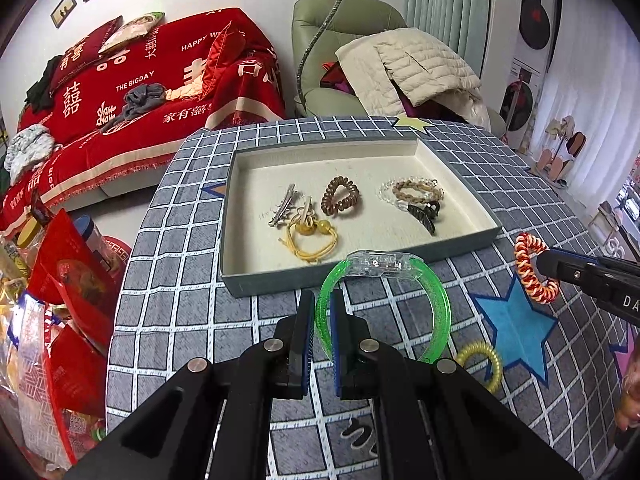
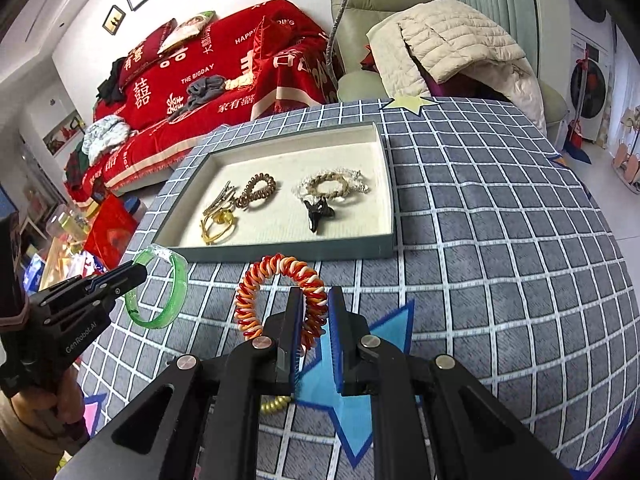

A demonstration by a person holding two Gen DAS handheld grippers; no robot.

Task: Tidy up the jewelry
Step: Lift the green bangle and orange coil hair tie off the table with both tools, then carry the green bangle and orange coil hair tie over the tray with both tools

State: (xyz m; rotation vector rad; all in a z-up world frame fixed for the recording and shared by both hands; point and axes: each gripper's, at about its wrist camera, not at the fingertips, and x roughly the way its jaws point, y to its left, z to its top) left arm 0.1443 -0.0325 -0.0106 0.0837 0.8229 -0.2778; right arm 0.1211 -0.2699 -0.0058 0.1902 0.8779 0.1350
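My left gripper [image 1: 323, 304] is shut on a translucent green bangle [image 1: 438, 300] with a clear clasp, held just above the cloth in front of the tray. The same green bangle [image 2: 176, 296] and left gripper [image 2: 141, 270] show at the left of the right wrist view. My right gripper [image 2: 316, 300] is shut on a red, orange and white spiral hair tie [image 2: 256, 284], seen too in the left wrist view as the hair tie [image 1: 524, 268] in the right gripper [image 1: 542, 266]. The shallow grey tray [image 1: 360, 276] [image 2: 288, 250] holds several hair clips, ties and bracelets.
A yellow spiral hair tie [image 1: 486, 360] [image 2: 274, 404] lies on the checked tablecloth [image 2: 500, 240] near a blue star patch [image 1: 516, 324]. Red snack bags [image 1: 68, 280] crowd the left side. A red-covered sofa [image 1: 160, 80] and a green armchair [image 1: 344, 40] stand behind.
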